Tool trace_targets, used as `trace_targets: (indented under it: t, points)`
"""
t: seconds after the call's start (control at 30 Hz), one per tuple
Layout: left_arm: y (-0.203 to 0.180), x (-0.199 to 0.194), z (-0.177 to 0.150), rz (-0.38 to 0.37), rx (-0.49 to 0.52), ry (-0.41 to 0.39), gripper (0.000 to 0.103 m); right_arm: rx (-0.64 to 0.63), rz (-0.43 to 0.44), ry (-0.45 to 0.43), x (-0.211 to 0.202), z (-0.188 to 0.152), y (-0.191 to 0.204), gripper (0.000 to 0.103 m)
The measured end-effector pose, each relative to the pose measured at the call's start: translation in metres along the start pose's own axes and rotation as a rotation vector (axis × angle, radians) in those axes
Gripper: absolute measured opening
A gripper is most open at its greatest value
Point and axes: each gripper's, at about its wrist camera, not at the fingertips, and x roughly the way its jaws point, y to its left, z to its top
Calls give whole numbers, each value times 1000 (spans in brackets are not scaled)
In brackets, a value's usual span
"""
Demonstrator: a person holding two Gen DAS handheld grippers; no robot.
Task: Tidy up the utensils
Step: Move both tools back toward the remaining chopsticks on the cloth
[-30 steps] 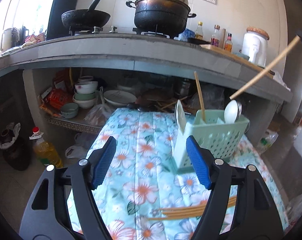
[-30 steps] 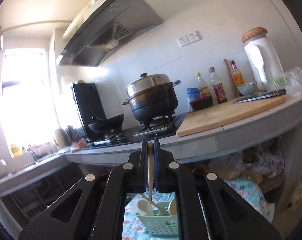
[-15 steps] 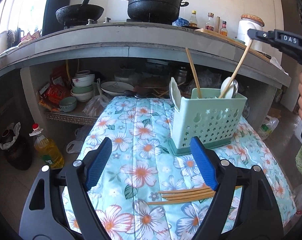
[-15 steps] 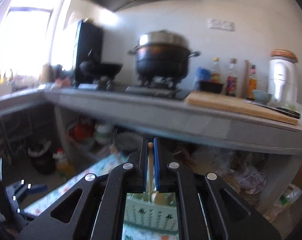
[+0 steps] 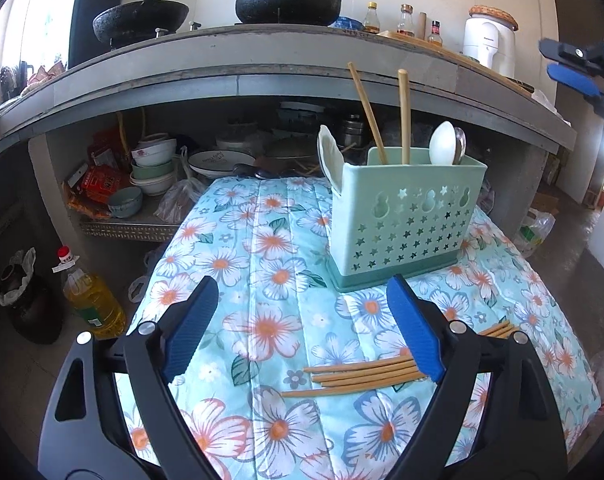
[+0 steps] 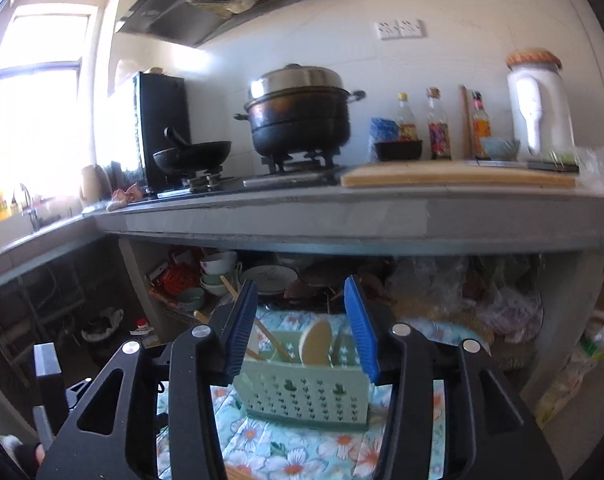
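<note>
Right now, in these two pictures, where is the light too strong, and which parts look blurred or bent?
Right wrist view: the window at left is washed out white, and the white jug at right is slightly smeared. Left wrist view: sharp overall, with glare at the upper left; the fisheye lens bends the counter edge into an arch, and the utensil basket is clear.

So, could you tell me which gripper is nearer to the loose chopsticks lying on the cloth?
Left. The left gripper hangs just above the chopsticks; the right gripper is up over the green basket.
</note>
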Motion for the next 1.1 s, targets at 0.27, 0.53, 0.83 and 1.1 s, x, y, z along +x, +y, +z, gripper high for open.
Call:
trace_targets:
  t: [0.27, 0.53, 0.83, 1.1]
  points:
    - [-18, 11, -14, -66, 84, 90, 86, 221, -141, 374, 18, -100, -46, 65]
    - [-73, 27, -47, -72, 341, 168, 86, 393, -271, 609, 16, -193, -77, 65]
    - [-117, 28, -51, -12, 579, 62, 86, 474, -276, 569, 3, -201, -95, 65]
    - [-119, 62, -59, 93, 581, 153, 86, 500, -231, 568, 7, -205, -93, 65]
